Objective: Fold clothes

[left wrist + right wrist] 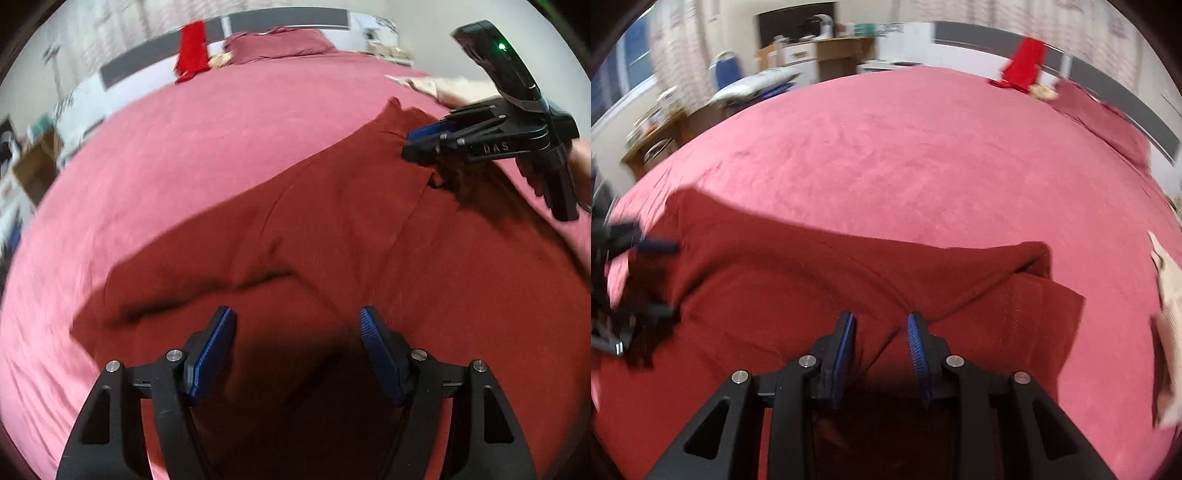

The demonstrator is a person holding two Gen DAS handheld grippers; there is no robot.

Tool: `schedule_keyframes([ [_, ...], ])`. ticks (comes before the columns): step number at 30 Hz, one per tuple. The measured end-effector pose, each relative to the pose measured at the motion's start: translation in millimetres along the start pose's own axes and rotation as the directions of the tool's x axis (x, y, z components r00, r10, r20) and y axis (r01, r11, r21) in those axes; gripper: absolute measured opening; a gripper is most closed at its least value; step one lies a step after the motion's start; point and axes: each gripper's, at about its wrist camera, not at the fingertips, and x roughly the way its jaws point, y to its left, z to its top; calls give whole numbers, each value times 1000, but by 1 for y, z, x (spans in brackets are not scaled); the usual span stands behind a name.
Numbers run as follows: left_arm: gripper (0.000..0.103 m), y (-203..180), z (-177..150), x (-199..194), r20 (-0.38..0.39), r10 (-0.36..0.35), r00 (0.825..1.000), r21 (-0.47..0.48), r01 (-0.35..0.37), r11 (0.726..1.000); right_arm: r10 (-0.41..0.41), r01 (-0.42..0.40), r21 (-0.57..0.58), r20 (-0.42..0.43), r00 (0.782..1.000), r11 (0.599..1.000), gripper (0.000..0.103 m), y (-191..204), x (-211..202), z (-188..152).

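Observation:
A dark red garment (332, 229) lies spread across a pink bedspread (221, 140). It also shows in the right wrist view (798, 280), with a folded sleeve (1034, 295) at its right end. My left gripper (297, 321) is open just above the garment's near part, holding nothing. My right gripper (881, 321) is open with a narrower gap, low over the garment near the sleeve. In the left wrist view the right gripper (413, 144) hovers over the garment's far right end. In the right wrist view the left gripper (661, 277) is blurred at the left edge.
A bright red cloth (192, 51) hangs at the headboard, beside a pink pillow (280, 42). A cream garment (1167, 325) lies on the bed at the right. Wooden furniture (827, 55) and a blue chair (724, 70) stand beyond the bed.

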Motion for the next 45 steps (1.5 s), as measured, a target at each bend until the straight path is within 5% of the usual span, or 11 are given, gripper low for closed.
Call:
schedule_keyframes([
  [3, 71, 12, -6, -19, 47, -11, 999, -144, 18, 989, 97, -100, 19, 120, 988, 995, 33, 24, -15, 5],
  [10, 72, 20, -49, -48, 89, 24, 996, -448, 18, 894, 43, -42, -71, 17, 999, 997, 37, 77, 10, -13],
  [13, 74, 12, -80, -56, 136, 14, 991, -500, 56, 864, 52, -51, -12, 96, 994, 999, 39, 67, -21, -29],
  [17, 75, 5, -84, -69, 84, -14, 996, -537, 57, 842, 81, -81, 7, -80, 993, 997, 41, 65, -11, -62],
  [19, 76, 5, -87, -83, 102, -32, 994, -566, 84, 820, 146, -145, 55, -27, 989, 988, 41, 51, -40, -81],
  [23, 80, 8, -110, -107, 74, -87, 993, -666, 114, 737, 327, -321, 307, 31, 944, 896, 41, 2, -99, -133],
  [27, 80, 11, -137, -119, -7, -183, 983, -758, 114, 642, 317, -277, 545, 21, 948, 791, 41, -49, -141, -191],
  [36, 80, -4, -143, -156, -191, -179, 965, -632, 19, 774, 400, -270, 681, -36, 916, 681, 41, -92, -181, -271],
  [41, 80, -16, -156, -168, -221, -191, 956, -574, 31, 818, 608, -379, 750, -38, 793, 542, 39, -74, -157, -307],
  [44, 80, -25, -157, -171, -250, -194, 949, -548, 26, 836, 633, -402, 730, -54, 772, 552, 28, -52, -150, -311],
  [45, 80, -27, -158, -172, -260, -195, 946, -541, 24, 841, 620, -401, 713, -61, 782, 575, 5, -48, -149, -307],
])
